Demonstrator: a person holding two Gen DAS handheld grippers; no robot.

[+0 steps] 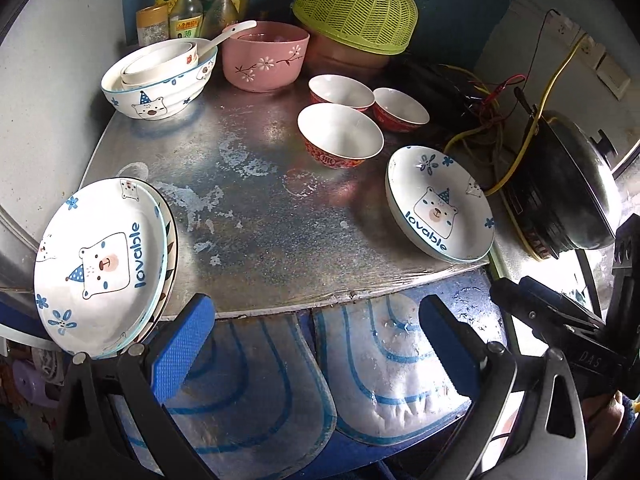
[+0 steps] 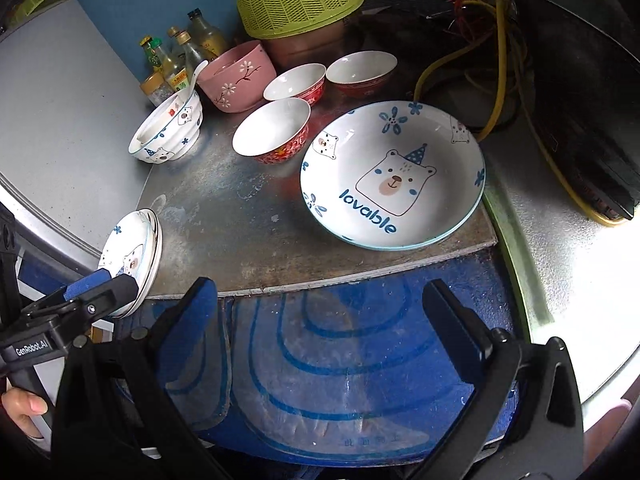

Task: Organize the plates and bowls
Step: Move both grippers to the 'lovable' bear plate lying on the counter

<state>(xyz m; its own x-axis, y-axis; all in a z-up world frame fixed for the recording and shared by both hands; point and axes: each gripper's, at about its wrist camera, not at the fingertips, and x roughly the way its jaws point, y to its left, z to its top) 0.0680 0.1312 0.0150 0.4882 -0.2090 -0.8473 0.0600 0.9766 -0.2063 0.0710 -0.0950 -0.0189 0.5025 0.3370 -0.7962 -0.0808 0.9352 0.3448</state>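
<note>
both claws spread, empty: left gripper (image 1: 316, 336), right gripper (image 2: 320, 312). plate stack (image 1: 100, 264) lower left, underneath plates mostly hidden. pan (image 1: 572, 184) cut off right.

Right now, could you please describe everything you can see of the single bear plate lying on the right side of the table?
The bear plate is a deep white dish, apparently glazed ceramic, with a thin blue rim, a party-hatted bear, the word "lovable" and blue flowers. It sits upright and empty near the metal table's front right edge, apart from the red bowls; neither gripper touches it.
</note>
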